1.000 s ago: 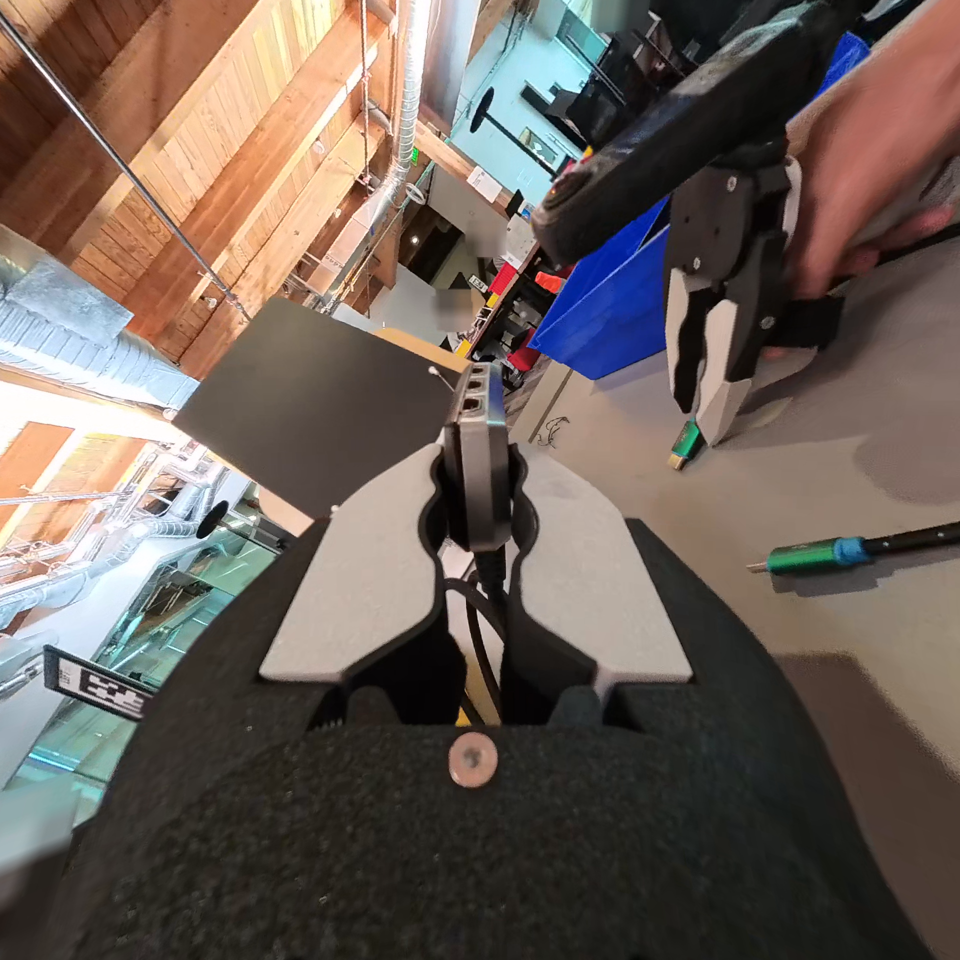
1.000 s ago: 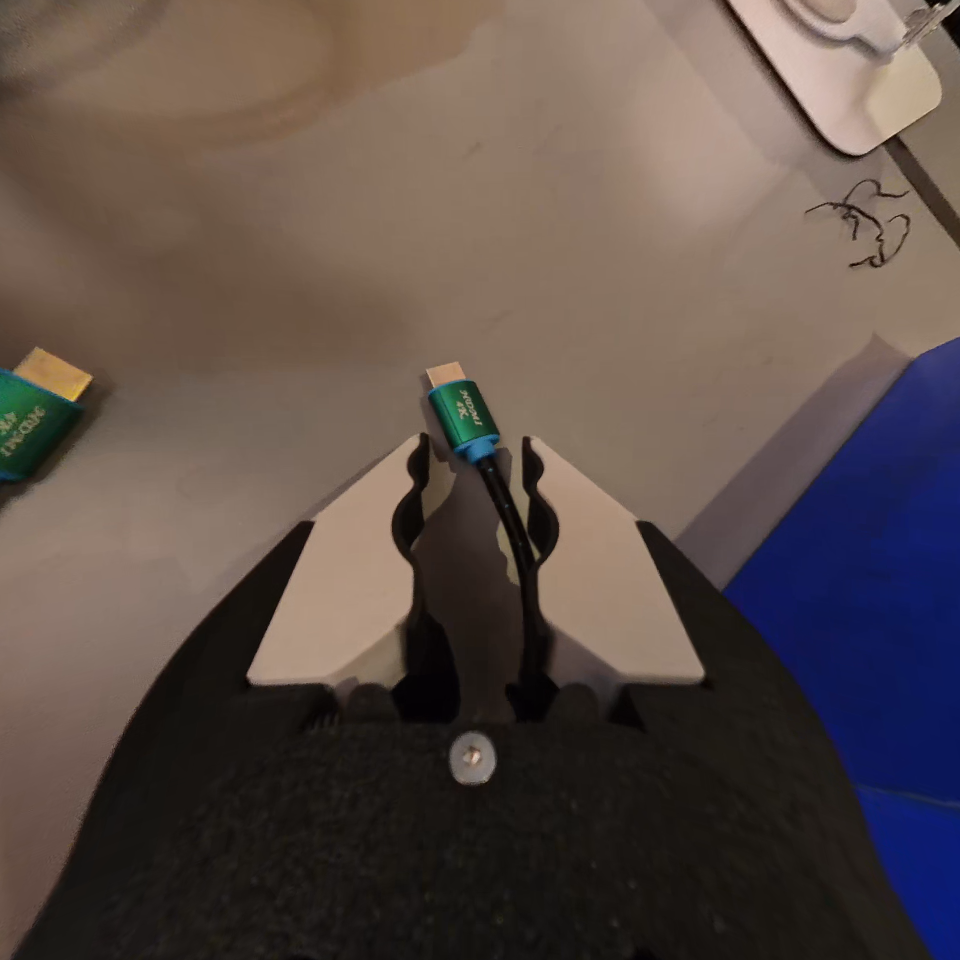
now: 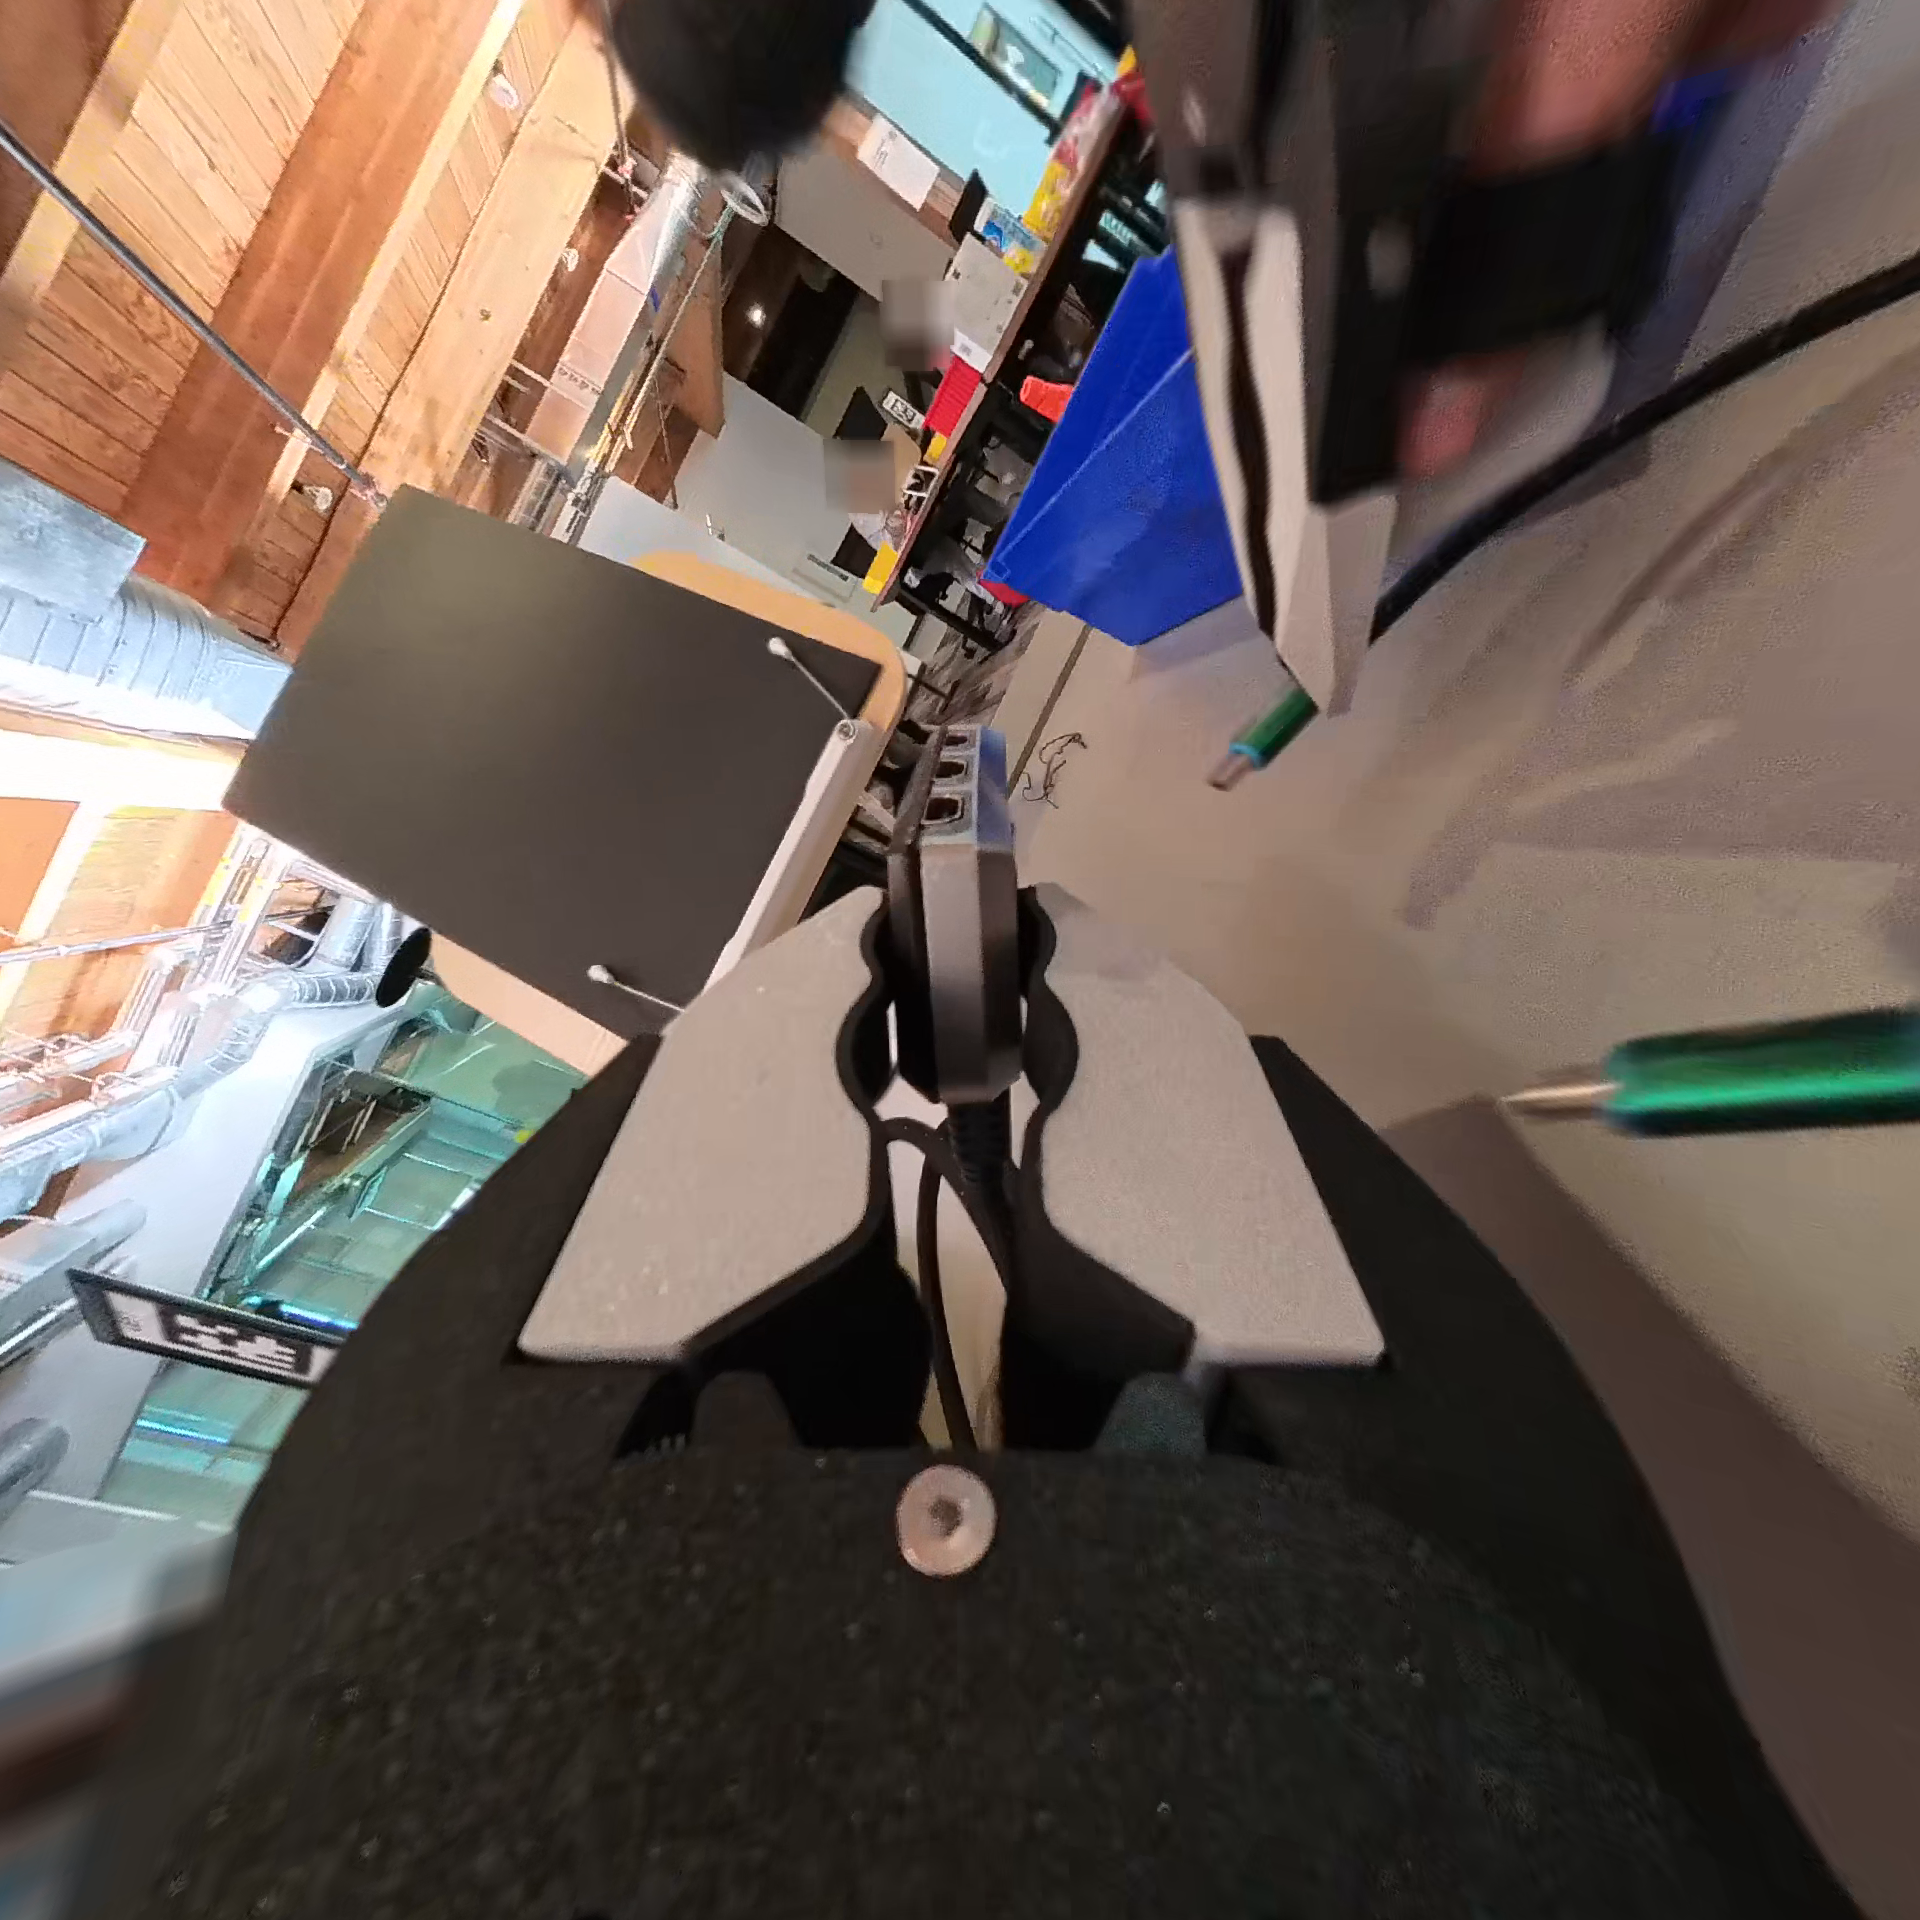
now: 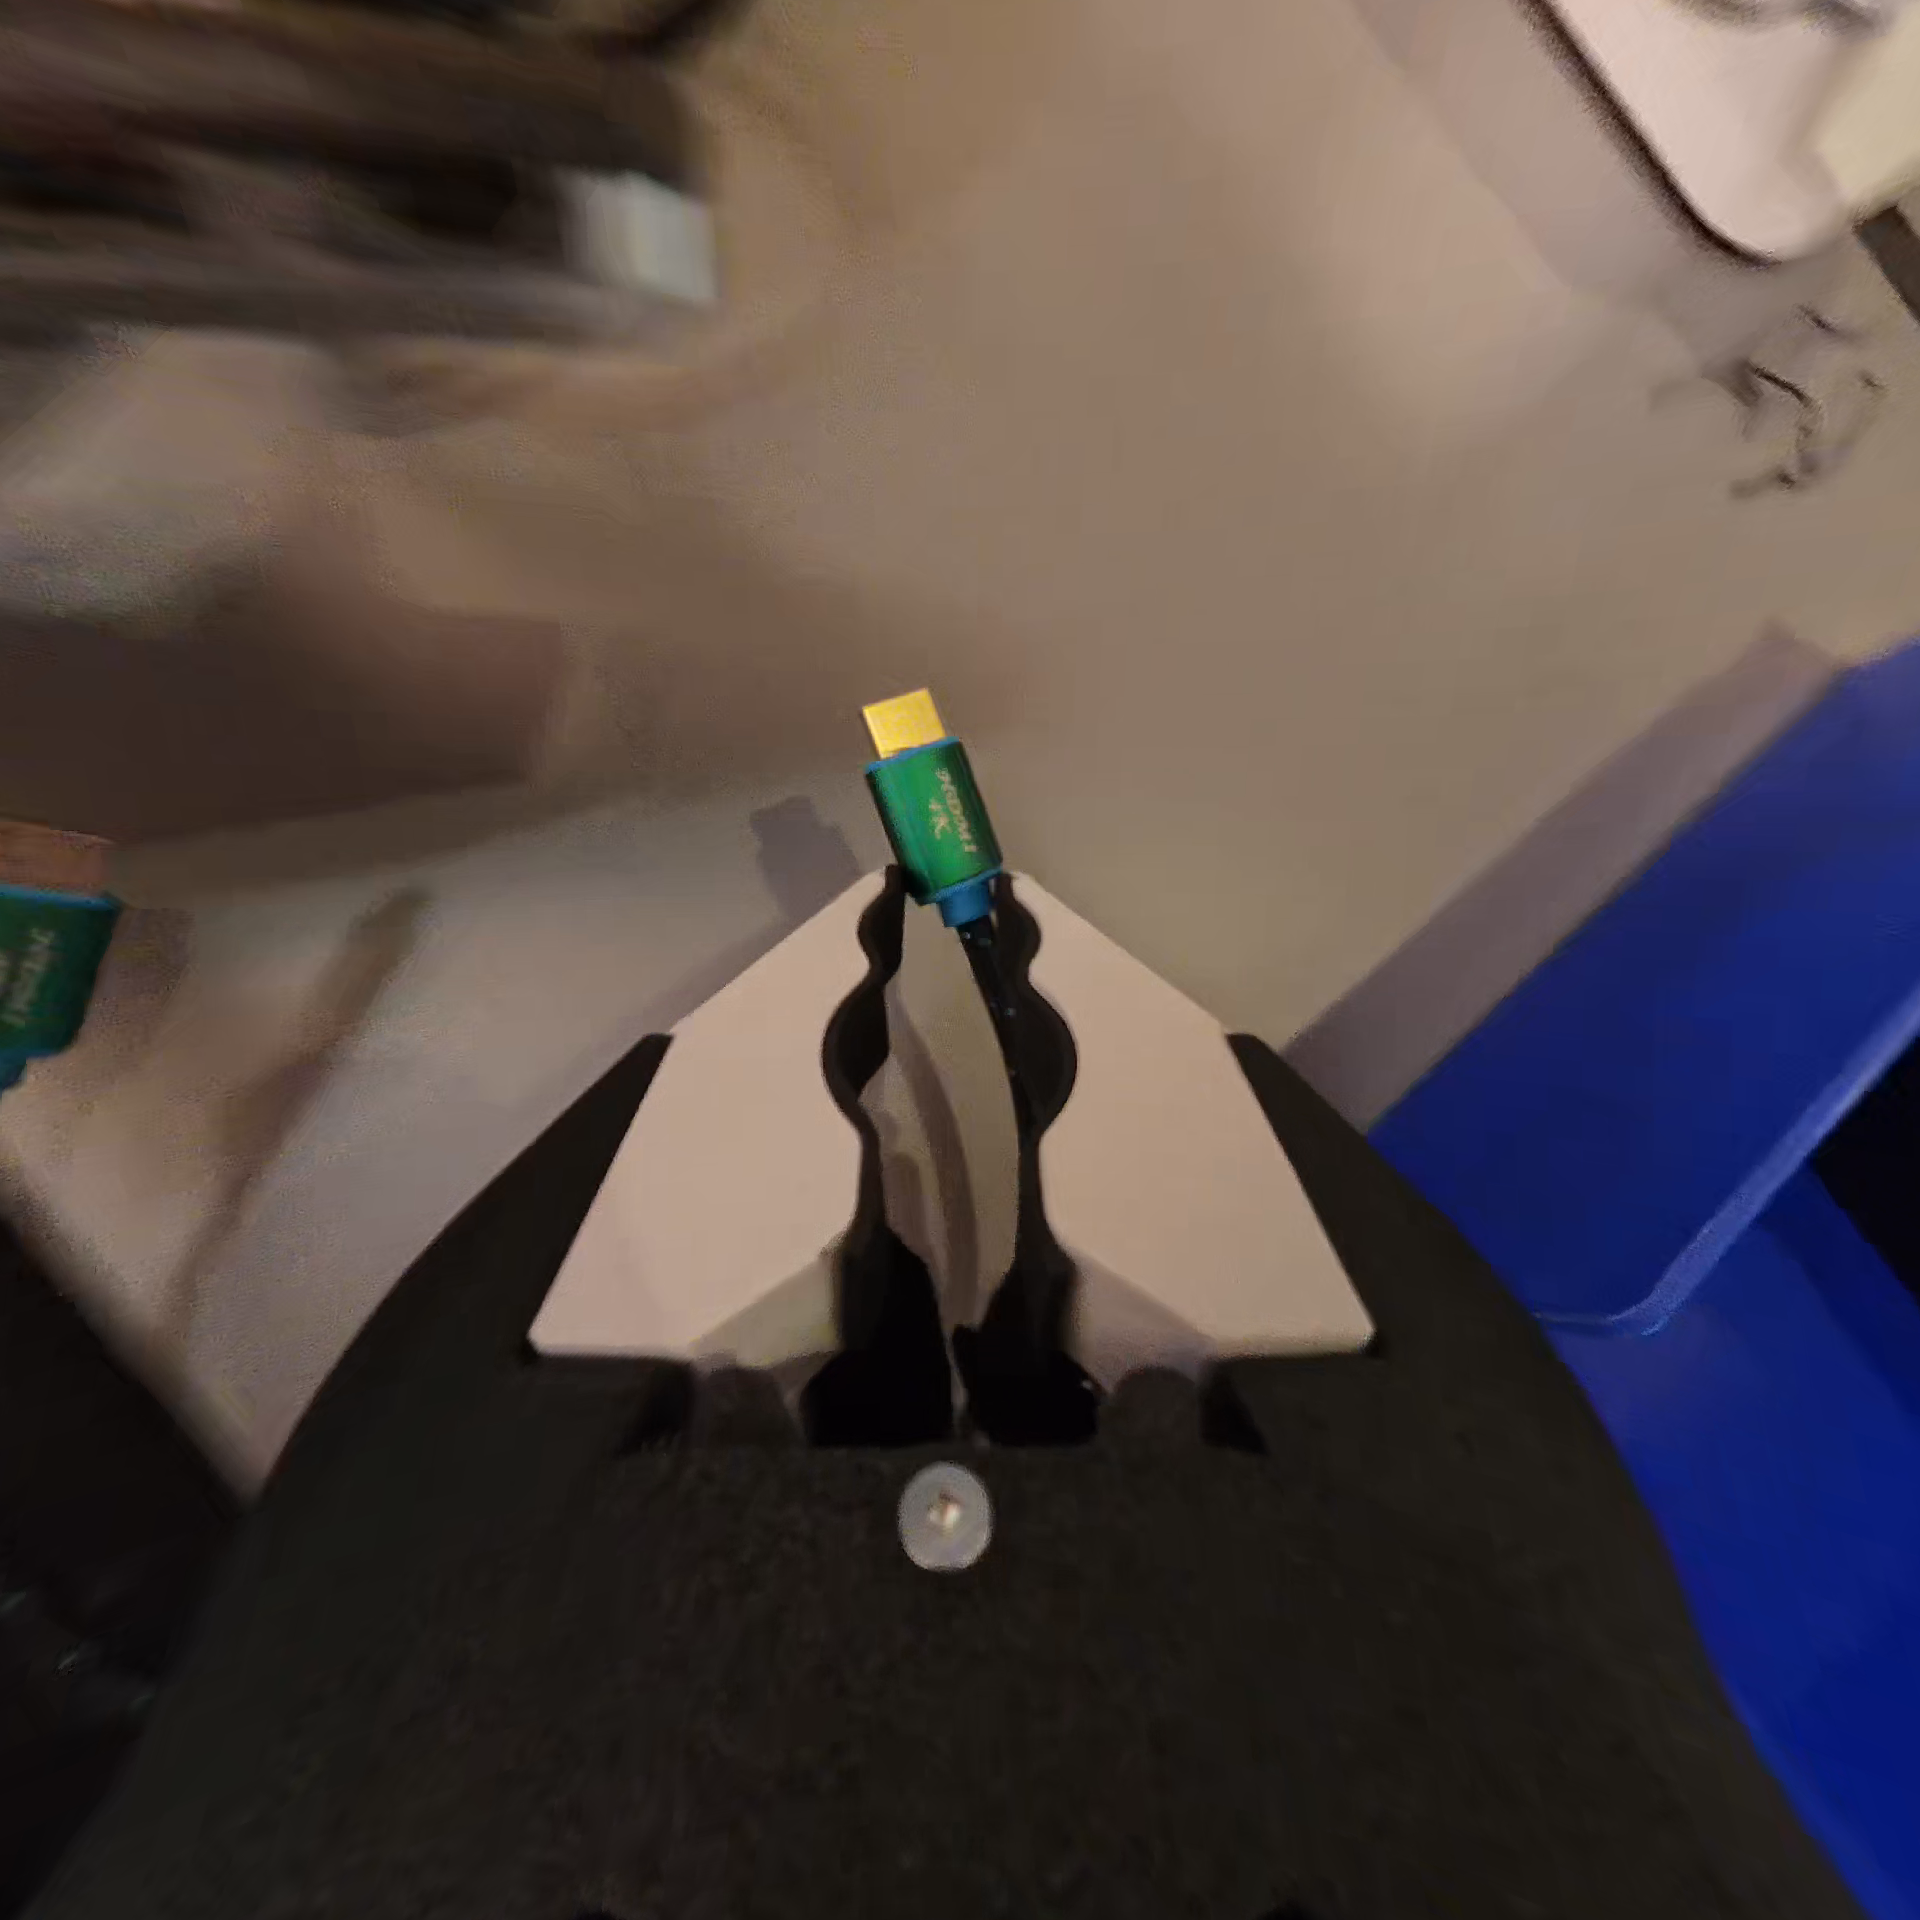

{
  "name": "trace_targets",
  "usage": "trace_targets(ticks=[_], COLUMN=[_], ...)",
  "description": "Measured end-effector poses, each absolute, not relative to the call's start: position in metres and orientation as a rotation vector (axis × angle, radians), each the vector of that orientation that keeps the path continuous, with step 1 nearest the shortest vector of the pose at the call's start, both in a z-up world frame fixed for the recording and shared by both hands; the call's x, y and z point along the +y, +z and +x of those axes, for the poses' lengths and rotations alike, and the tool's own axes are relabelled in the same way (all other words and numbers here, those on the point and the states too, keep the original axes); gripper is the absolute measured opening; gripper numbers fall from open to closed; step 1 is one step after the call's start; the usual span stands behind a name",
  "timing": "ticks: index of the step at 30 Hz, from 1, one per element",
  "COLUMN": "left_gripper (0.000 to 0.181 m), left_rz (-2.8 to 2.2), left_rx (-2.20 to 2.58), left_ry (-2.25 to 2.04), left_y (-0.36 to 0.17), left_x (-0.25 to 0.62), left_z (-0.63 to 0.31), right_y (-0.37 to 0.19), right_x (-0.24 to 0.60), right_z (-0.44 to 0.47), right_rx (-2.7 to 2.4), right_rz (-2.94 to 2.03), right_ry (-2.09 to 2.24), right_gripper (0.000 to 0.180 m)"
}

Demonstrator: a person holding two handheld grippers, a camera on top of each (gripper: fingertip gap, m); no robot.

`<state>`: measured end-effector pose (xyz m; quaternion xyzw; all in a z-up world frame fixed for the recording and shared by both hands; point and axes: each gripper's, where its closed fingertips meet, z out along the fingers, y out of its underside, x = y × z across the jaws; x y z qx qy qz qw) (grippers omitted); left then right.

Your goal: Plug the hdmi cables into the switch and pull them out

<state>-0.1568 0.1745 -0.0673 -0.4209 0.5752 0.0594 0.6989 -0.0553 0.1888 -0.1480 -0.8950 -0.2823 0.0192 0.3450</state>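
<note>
Left gripper [image 3: 954,935], black-bodied with pale grey fingers, is clamped on the flat black HDMI switch box [image 3: 961,940], held on edge so its row of ports points up toward twelve o'clock in the left wrist view; a thin black lead [image 3: 971,1174] runs from the box's near end back between the fingers. Right gripper [image 4: 945,894] has its grey fingers pinched at the tips on the first HDMI cable [image 4: 992,997], right behind the green metal plug [image 4: 930,821] with a blue collar, whose gold tip pokes out toward twelve o'clock. In the left wrist view that gripper hangs blurred at one o'clock above the grey tabletop [image 3: 1558,831]. A second green HDMI plug [image 3: 1766,1070] lies on the tabletop at three o'clock. A blue plastic bin [image 4: 1662,1039] sits at four o'clock in the right wrist view.
</note>
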Motion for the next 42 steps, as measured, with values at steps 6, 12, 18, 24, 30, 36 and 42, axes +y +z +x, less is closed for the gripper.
trace_targets(ticks=[6, 12, 18, 24, 30, 36, 42], left_gripper=[0.021, 0.021, 0.021, 0.021, 0.021, 0.02, 0.021], left_rz=[-0.919, -0.922, -0.937, -0.909, -0.893, -0.841, -0.784], left_rx=[1.283, 1.291, 1.299, 1.327, 1.326, 1.319, 1.358], left_ry=[0.109, 0.053, 0.003, 0.023, 0.053, 0.116, 0.176], left_y=[-0.067, -0.066, -0.068, -0.073, -0.073, -0.07, -0.077], left_x=[0.171, 0.162, 0.162, 0.158, 0.16, 0.16, 0.156], left_z=[-0.167, -0.182, -0.18, -0.176, -0.175, -0.173, -0.166], right_y=[-0.158, -0.153, -0.177, -0.173, -0.121, -0.108, -0.069], right_x=[0.205, 0.159, 0.166, 0.159, 0.131, 0.077, 0.068], right_z=[-0.032, -0.011, -0.003, 0.0, -0.01, -0.053, -0.081], right_rx=[-0.511, -0.353, -0.352, -0.361, -0.452, -0.51, -0.52], right_rz=[-2.277, -2.254, -2.186, -2.253, -2.246, -2.365, -2.34], right_ry=[0.059, 0.255, 0.271, 0.293, 0.295, 0.694, 0.604], right_gripper=[0.017, 0.039, 0.036, 0.007, 0.006, 0.007, 0.007])
